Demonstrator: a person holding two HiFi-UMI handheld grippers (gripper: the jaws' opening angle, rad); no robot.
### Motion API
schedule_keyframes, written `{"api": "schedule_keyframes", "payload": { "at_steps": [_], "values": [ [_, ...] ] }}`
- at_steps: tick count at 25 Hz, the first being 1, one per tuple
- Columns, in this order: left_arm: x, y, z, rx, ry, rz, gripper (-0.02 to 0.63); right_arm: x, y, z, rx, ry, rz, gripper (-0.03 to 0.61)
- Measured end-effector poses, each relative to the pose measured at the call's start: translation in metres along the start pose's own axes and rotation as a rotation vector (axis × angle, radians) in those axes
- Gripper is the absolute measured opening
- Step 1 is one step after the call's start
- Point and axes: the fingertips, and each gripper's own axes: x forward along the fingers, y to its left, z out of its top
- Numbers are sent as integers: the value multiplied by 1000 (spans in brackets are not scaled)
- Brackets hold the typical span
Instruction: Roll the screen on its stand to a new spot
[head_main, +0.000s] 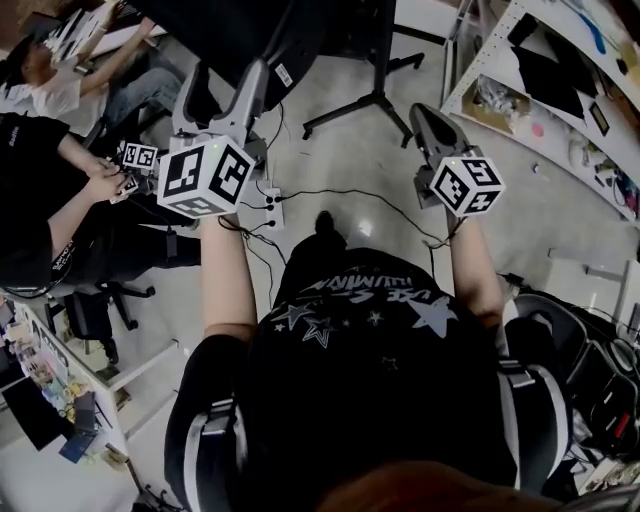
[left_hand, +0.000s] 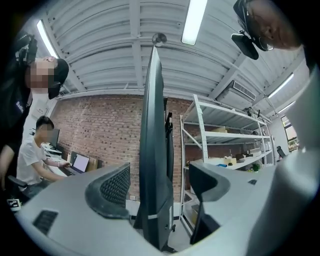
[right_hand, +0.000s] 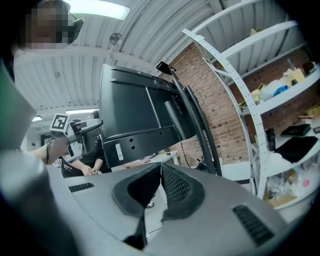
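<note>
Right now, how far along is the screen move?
Done: cannot tell whether the screen has rolled yet. In hand: left hand-held gripper open astride its edge, not gripping; right hand-held gripper shut, empty, facing its back. Left: likely grip and roll the stand.

A white power strip (head_main: 272, 208) lies on the pale floor (head_main: 560, 220) with black cables trailing from it. Cluttered white shelves (head_main: 530, 70) stand along the right. At left, a person in black (head_main: 30, 180) sits beside another in white (head_main: 50, 92), near a laptop (left_hand: 78, 163) and a brick wall (left_hand: 100, 125).
</note>
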Motion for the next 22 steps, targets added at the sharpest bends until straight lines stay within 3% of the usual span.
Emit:
{"api": "schedule_keyframes", "payload": {
  "at_steps": [5, 11, 16, 19, 22],
  "values": [
    [31, 13, 1, 8, -13, -60, 368, 32, -6, -2, 5, 2, -22, 8],
    [53, 8, 31, 3, -100, -121, 367, 45, -13, -4, 10, 8, -55, 8],
    [62, 9, 32, 17, -74, -127, 362, 45, -16, 4, 10, -11, -78, 8],
    [63, 11, 28, 7, -60, -114, 244, 42, -20, 7, 16, -18, -91, 8],
    [62, 9, 29, 26, -59, -107, 230, 38, -21, 6, 25, -19, -98, 8]
  ]
}}
